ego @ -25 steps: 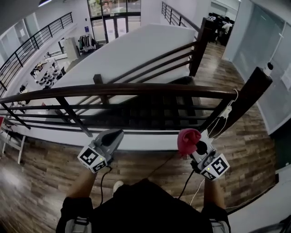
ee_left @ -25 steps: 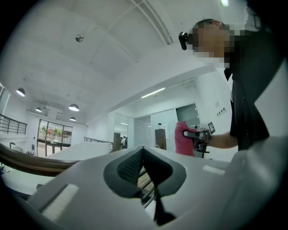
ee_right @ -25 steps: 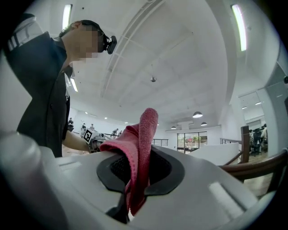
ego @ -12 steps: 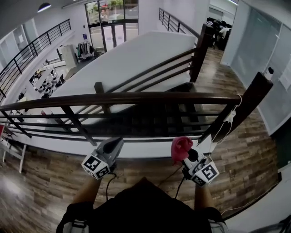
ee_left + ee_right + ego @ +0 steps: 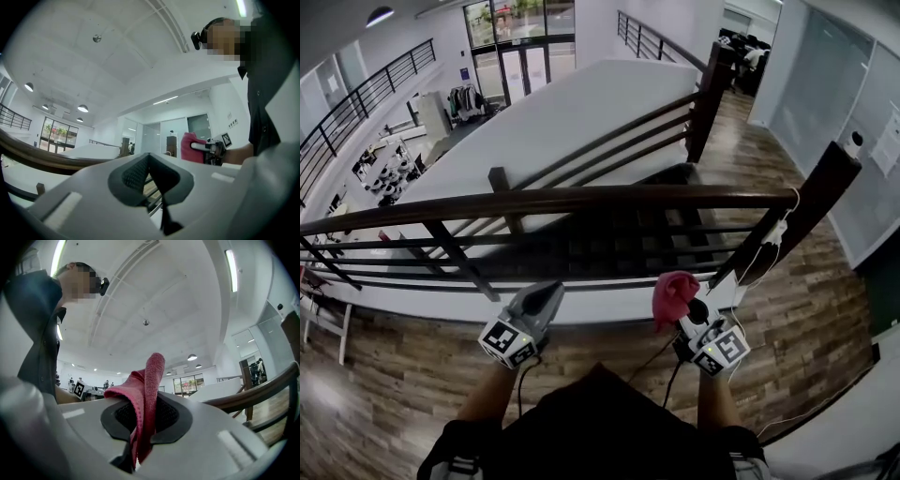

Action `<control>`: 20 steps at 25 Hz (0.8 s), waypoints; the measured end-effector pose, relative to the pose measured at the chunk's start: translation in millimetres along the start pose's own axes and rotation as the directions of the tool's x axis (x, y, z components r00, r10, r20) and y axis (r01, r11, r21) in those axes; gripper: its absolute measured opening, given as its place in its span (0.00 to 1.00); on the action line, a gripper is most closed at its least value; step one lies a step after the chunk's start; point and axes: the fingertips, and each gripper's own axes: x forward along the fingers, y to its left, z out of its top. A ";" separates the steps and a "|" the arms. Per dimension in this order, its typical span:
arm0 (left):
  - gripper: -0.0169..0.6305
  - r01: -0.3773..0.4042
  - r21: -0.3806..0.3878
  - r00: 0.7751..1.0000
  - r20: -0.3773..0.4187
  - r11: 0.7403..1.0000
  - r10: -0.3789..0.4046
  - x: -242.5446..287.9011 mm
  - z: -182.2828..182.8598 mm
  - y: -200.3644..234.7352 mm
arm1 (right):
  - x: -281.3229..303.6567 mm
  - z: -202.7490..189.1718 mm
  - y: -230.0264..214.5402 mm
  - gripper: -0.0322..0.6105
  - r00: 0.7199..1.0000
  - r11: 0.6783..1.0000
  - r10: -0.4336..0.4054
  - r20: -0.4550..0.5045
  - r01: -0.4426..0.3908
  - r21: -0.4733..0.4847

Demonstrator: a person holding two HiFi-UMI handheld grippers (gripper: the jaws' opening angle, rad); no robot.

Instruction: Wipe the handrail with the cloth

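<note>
The dark wooden handrail [image 5: 581, 200] runs left to right across the head view above black bars; it also shows in the left gripper view as handrail [image 5: 42, 161] and in the right gripper view as handrail [image 5: 255, 390]. My right gripper [image 5: 679, 302] is shut on a red cloth [image 5: 672, 294], held below and in front of the rail, apart from it. The cloth [image 5: 143, 397] stands up between the jaws. My left gripper [image 5: 546, 295] is shut with nothing in it, also below the rail, pointing up.
A dark newel post [image 5: 820, 192] ends the rail at the right, with a white cable [image 5: 766, 246] hanging by it. Beyond the rail stairs [image 5: 637, 234] drop away beside a white sloped wall [image 5: 562, 117]. Wood flooring [image 5: 806, 309] lies underfoot.
Both grippers have drifted slightly inward and lower in the head view, the right one with the cloth moving left. The view has shifted a little; the rail is untouched.
</note>
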 end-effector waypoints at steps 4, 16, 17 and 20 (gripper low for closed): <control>0.02 0.017 -0.007 1.000 -0.014 1.000 -0.017 5.2 -5.4 0.8 | 0.4 -12.1 -2.2 0.11 0.999 1.000 -0.026 -0.027 0.026 -0.004; 0.02 -0.039 -0.050 0.999 0.007 0.998 0.039 -3.4 -2.1 5.6 | -0.6 -17.4 -0.1 0.11 0.999 1.000 -0.009 -0.046 0.010 0.013; 0.02 -0.038 -0.048 0.999 0.008 0.998 0.039 -4.2 -2.1 5.9 | -1.1 -16.3 0.3 0.11 0.999 1.000 -0.010 -0.044 0.011 0.012; 0.02 -0.031 -0.046 0.999 0.018 0.998 0.032 -5.3 -1.8 4.8 | -4.5 -13.3 0.4 0.11 0.999 1.000 -0.016 -0.039 0.017 0.010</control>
